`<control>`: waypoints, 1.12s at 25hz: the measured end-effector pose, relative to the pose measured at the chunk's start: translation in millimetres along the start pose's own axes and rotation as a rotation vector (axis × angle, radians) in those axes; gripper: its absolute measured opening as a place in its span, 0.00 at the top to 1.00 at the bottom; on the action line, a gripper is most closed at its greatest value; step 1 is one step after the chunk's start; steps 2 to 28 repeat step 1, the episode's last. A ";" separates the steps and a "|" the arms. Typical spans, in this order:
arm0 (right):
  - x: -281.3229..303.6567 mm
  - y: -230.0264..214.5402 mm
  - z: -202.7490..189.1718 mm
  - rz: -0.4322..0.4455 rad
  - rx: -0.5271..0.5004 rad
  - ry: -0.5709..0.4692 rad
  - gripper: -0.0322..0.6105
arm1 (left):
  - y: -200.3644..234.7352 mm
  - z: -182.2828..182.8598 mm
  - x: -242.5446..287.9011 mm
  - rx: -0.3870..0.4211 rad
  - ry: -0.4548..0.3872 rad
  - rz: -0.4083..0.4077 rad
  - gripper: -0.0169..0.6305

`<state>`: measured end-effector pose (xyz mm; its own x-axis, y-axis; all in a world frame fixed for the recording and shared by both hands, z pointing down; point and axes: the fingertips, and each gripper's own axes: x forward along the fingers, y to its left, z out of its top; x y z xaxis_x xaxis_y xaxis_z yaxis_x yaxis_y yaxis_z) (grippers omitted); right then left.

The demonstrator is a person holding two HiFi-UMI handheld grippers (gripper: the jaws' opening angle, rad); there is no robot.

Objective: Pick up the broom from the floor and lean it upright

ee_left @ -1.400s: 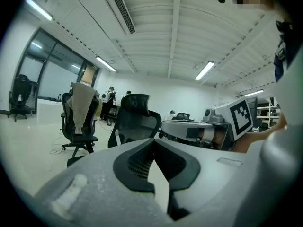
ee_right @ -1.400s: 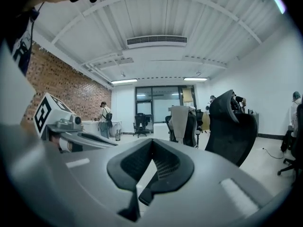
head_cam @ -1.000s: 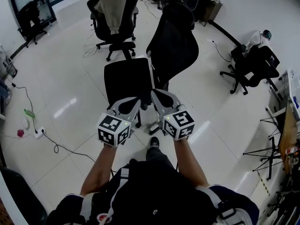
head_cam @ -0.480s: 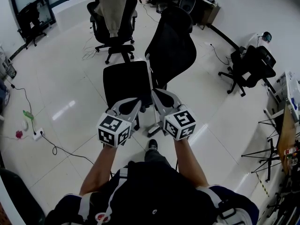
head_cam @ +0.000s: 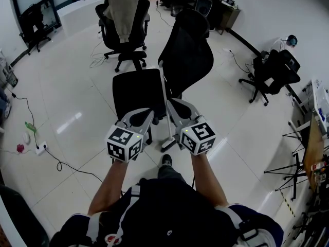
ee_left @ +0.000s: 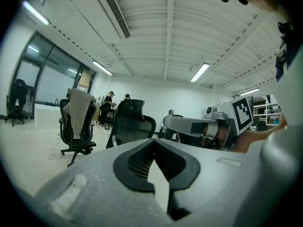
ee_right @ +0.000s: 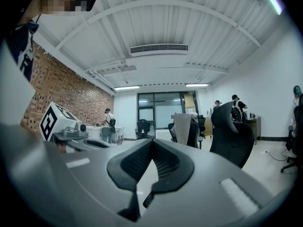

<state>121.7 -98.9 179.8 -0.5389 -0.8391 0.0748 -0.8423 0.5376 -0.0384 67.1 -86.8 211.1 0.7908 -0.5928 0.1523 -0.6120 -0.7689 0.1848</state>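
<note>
The glossy white floor (head_cam: 67,96) of an open office took up most of the head view. Three black office chairs stood on it. The nearest chair (head_cam: 138,89) was directly ahead of the person. A second chair (head_cam: 123,14), with a beige garment over its back, stood farther off, and a third (head_cam: 272,71) was away to the right.

The person held both arms out low and level. The left gripper (head_cam: 149,113) and right gripper (head_cam: 170,104) sat side by side, pointing at the nearest chair. Each gripper's own view showed the jaw tips clenched together with nothing between them, so neither gripper was carrying anything.

A thin pale pole with a pale head on the floor, most likely the broom (head_cam: 165,91), stood between the nearest chair's seat and backrest. It ran down past the right gripper's tip to a spot just in front of the person's shoe (head_cam: 167,160). It appeared to be propped there already rather than lying flat, though the pictures could not show how firmly it rested.

If so, what remained was checking the lean. The chair looked likely to roll, so a nudge could let the pole slide. The grippers were best kept clear of both the chair and the handle, and any withdrawal made straight back. If the broom tipped, the better fix would be to grip the handle high up and set it against something fixed.

A power strip (head_cam: 40,148) and its cable (head_cam: 67,163) lay well to the left.
</note>
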 end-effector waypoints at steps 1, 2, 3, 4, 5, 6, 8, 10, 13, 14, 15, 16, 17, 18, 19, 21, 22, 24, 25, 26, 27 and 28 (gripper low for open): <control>-0.6 -0.4 0.8 0.000 0.000 -0.002 0.95 | -0.4 0.7 0.1 0.000 -0.001 0.001 0.97; -0.6 -0.4 0.8 0.000 0.000 -0.002 0.95 | -0.4 0.7 0.1 0.000 -0.001 0.001 0.97; -0.6 -0.4 0.8 0.000 0.000 -0.002 0.95 | -0.4 0.7 0.1 0.000 -0.001 0.001 0.97; -0.6 -0.4 0.8 0.000 0.000 -0.002 0.95 | -0.4 0.7 0.1 0.000 -0.001 0.001 0.97; -0.6 -0.4 0.8 0.000 0.000 -0.002 0.95 | -0.4 0.7 0.1 0.000 -0.001 0.001 0.97; -0.6 -0.4 0.8 0.000 0.000 -0.002 0.95 | -0.4 0.7 0.1 0.000 -0.001 0.001 0.97; -0.6 -0.4 0.8 0.000 0.000 -0.002 0.95 | -0.4 0.7 0.1 0.000 -0.001 0.001 0.97; -0.6 -0.4 0.8 0.000 0.000 -0.002 0.95 | -0.4 0.7 0.1 0.000 -0.001 0.001 0.97; -0.6 -0.4 0.8 0.000 0.000 -0.002 0.95 | -0.4 0.7 0.1 0.000 -0.001 0.001 0.97; -0.6 -0.4 0.8 0.000 0.000 -0.002 0.95 | -0.4 0.7 0.1 0.000 -0.001 0.001 0.97; -0.6 -0.4 0.8 0.000 0.000 -0.002 0.95 | -0.4 0.7 0.1 0.000 -0.001 0.001 0.97; -0.6 -0.4 0.8 0.000 0.000 -0.002 0.95 | -0.4 0.7 0.1 0.000 -0.001 0.001 0.97; -0.6 -0.4 0.8 0.000 0.000 -0.002 0.95 | -0.4 0.7 0.1 0.000 -0.001 0.001 0.97; -0.6 -0.4 0.8 0.000 0.000 -0.002 0.95 | -0.4 0.7 0.1 0.000 -0.001 0.001 0.97; -0.6 -0.4 0.8 0.000 0.000 -0.002 0.95 | -0.4 0.7 0.1 0.000 -0.001 0.001 0.97; -0.6 -0.4 0.8 0.000 0.000 -0.002 0.95 | -0.4 0.7 0.1 0.000 -0.001 0.001 0.97; -0.6 -0.4 0.8 0.000 0.000 -0.002 0.95 | -0.4 0.7 0.1 0.000 -0.001 0.001 0.97; -0.6 -0.4 0.8 0.000 0.000 -0.002 0.95 | -0.4 0.7 0.1 0.000 -0.001 0.001 0.97; -0.6 -0.4 0.8 0.000 0.000 -0.002 0.95 | -0.4 0.7 0.1 0.000 -0.001 0.001 0.97; -0.6 -0.4 0.8 0.000 0.000 -0.002 0.95 | -0.4 0.7 0.1 0.000 -0.001 0.001 0.97; -0.6 -0.4 0.8 0.000 0.000 -0.002 0.95 | -0.4 0.7 0.1 0.000 -0.001 0.001 0.97; -0.6 -0.4 0.8 0.000 0.000 -0.002 0.95 | -0.4 0.7 0.1 0.000 -0.001 0.001 0.97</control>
